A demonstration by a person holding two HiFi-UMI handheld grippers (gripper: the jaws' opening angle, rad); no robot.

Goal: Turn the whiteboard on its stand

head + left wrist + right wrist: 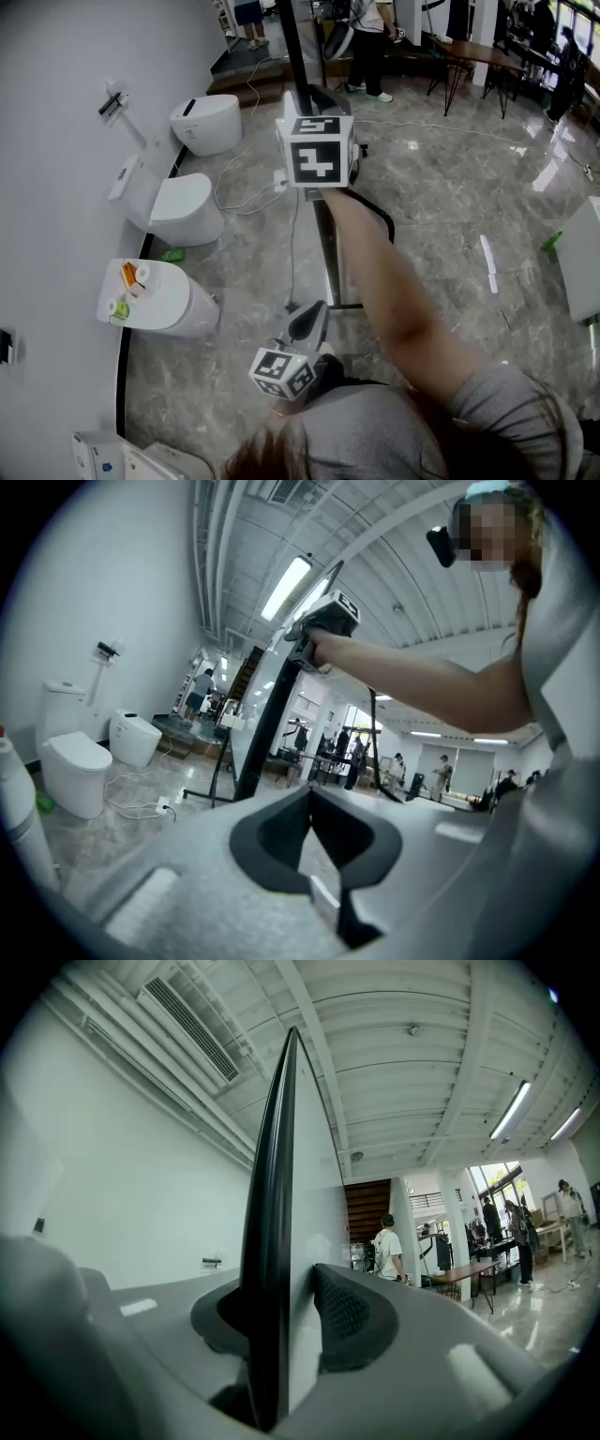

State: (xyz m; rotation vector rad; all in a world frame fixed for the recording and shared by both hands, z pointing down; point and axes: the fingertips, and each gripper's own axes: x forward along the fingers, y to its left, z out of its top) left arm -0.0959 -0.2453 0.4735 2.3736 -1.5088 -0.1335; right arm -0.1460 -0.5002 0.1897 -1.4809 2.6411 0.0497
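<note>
Scene: a showroom floor of polished grey stone; three white toilets line the pale wall at left.
Whiteboard: the whiteboard stands upright in the middle of the floor, right of the toilets and well apart from them; from the head view it is edge-on, a thin dark line running to the far side; in the right gripper view its dark frame fills the centre, with a strip of white face beside it.
Stand: the dark stand rests on the floor under the board; its foot bar runs near to far, just beside the person's outstretched arm.
Right claw: the right claw, raised at arm's length, is grasping the upright edge of the whiteboard high up; the frame sits between its jaws; the ribbed pad on the right lies against the white face, the other sits behind the frame.
Left claw: the left claw is held low and near the body, apart from the board; clenched, tips together, nothing between them; the board's frame rises beyond its tips.
Floor: a white cable loops between the toilets and the stand.
Background: people stand at the far end, near a dark table.
</note>
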